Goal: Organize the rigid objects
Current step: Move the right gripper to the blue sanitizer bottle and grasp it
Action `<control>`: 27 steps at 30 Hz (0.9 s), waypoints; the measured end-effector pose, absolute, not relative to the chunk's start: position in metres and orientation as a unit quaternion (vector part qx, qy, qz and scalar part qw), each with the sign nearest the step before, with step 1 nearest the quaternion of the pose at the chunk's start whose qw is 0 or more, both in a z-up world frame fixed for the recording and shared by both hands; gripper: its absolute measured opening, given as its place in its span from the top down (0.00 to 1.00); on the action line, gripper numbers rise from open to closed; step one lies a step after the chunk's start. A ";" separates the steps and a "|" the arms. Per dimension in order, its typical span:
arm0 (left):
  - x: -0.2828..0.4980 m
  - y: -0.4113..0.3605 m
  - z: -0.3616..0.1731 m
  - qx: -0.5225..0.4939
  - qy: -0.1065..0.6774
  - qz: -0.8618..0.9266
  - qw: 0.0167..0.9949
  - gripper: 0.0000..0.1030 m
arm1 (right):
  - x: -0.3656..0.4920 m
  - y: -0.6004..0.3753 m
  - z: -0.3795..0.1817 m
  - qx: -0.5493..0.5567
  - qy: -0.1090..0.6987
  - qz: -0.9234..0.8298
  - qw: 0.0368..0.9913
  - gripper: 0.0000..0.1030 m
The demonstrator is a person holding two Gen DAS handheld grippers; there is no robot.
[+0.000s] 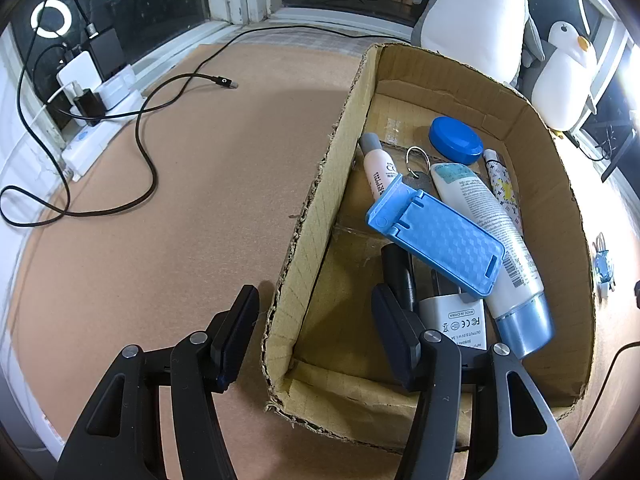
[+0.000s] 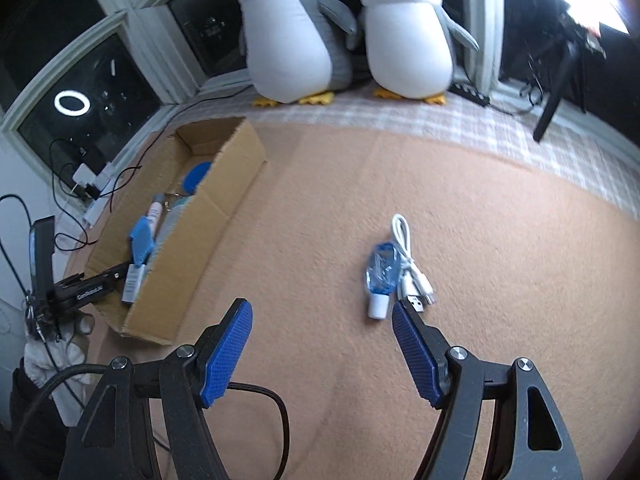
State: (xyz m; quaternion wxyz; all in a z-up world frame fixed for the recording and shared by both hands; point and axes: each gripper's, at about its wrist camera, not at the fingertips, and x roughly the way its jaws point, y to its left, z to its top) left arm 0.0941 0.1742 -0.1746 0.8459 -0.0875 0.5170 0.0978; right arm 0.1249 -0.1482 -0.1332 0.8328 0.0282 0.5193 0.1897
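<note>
An open cardboard box point(image 1: 316, 200) lies on the tan mat. It holds a blue phone stand point(image 1: 436, 236), a white tube with a blue cap point(image 1: 496, 224), a blue round lid point(image 1: 456, 140), a pink tube point(image 1: 376, 168), a key ring point(image 1: 418, 160), a white charger point(image 1: 456, 320) and a patterned tube point(image 1: 500, 180). My left gripper point(image 1: 316, 308) is open astride the box's left wall, one finger inside and one outside, and its pads are clear of the wall. My right gripper point(image 2: 320, 306) hangs open and empty over the mat. Just beyond its right fingertip lie a small blue bottle point(image 2: 380, 276) and a coiled white USB cable point(image 2: 408, 264).
Two plush penguins point(image 2: 296, 36) stand along the window behind the mat. Chargers and a power strip point(image 1: 100, 92) sit at the far left, with a black cable point(image 1: 148, 168) looping over the mat. A gloved hand point(image 2: 52, 356) holds the left gripper beside the box.
</note>
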 end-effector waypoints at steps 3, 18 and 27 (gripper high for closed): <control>0.094 0.174 -0.175 -0.088 0.517 0.098 0.846 0.43 | 0.130 -0.153 -0.142 0.048 0.531 0.189 0.825 0.48; 0.094 0.175 -0.175 -0.088 0.517 0.098 0.846 0.43 | 0.147 -0.163 -0.176 0.072 0.570 0.164 0.801 0.58; 0.094 0.174 -0.175 -0.087 0.517 0.099 0.846 0.43 | 0.159 -0.163 -0.182 0.075 0.576 0.160 0.798 0.61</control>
